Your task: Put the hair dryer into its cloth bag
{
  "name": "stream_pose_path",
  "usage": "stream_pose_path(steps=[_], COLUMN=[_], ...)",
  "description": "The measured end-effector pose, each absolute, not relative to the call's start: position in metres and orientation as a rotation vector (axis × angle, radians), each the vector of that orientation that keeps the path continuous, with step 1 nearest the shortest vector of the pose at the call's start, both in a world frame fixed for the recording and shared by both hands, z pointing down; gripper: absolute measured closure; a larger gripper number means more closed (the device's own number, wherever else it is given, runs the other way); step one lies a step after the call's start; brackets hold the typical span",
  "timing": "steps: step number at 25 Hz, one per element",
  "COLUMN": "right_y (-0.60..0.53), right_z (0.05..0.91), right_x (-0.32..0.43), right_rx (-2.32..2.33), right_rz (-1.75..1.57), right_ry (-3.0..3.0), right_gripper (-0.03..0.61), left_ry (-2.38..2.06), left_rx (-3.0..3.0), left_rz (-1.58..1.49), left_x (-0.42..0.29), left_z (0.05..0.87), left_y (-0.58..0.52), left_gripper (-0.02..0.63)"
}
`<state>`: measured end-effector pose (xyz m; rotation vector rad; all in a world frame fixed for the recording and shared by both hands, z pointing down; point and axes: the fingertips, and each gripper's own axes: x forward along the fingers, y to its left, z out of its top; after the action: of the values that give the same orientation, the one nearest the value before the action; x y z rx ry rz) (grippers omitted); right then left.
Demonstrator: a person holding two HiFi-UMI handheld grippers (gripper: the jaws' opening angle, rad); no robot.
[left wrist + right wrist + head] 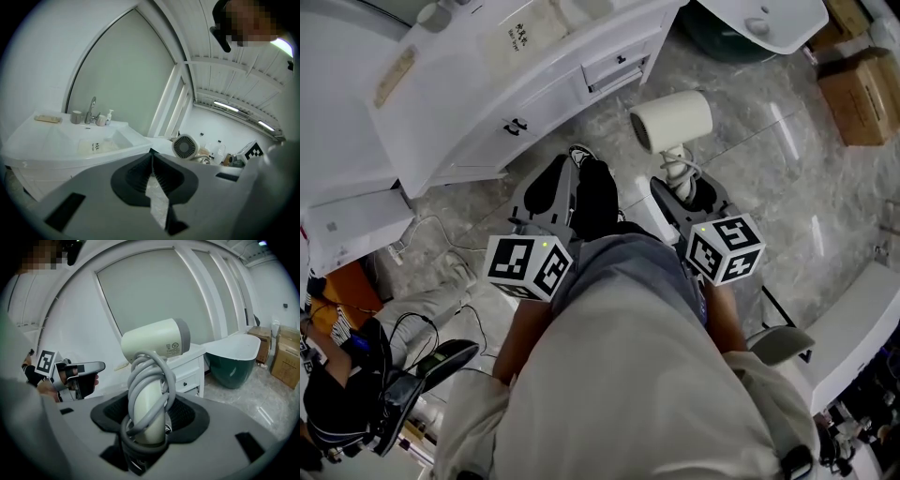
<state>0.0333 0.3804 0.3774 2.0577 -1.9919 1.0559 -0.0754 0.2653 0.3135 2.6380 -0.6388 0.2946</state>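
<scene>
My right gripper (pixel 691 194) is shut on the handle of a cream hair dryer (pixel 672 119), which stands upright with its grey cord wound round the handle (pixel 149 394). The dryer's barrel (pixel 157 344) points right in the right gripper view; its rear grille (pixel 184 146) shows in the left gripper view. The left gripper (pixel 549 187), just to its left, is shut with nothing in it; its ribbed pads (pixel 161 174) meet. A flat pale cloth bag with dark print (pixel 525 36) lies on the white vanity top (pixel 56 140), ahead of both grippers.
The vanity has drawers (pixel 609 70) and a tap (pixel 92 110) with small bottles. A dark green bathtub (pixel 232 359) stands to the right, with cardboard boxes (pixel 861 94) beyond. A seated person and cables (pixel 356 375) are at the lower left. The floor is grey marble.
</scene>
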Motion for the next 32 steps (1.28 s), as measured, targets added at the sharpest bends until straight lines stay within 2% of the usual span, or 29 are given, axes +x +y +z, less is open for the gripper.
stream_pose_path(steps=[32], right_y=[0.122], right_z=[0.353], right_x=[0.099], right_rx=[1.891], right_rz=[1.082], right_ry=[-2.068], right_gripper=[0.333], left_ry=[-0.716], left_rx=[2.587], left_rz=[0.189], left_x=[-0.018], left_z=[0.297], left_y=[0.019], left_gripper=[0.606])
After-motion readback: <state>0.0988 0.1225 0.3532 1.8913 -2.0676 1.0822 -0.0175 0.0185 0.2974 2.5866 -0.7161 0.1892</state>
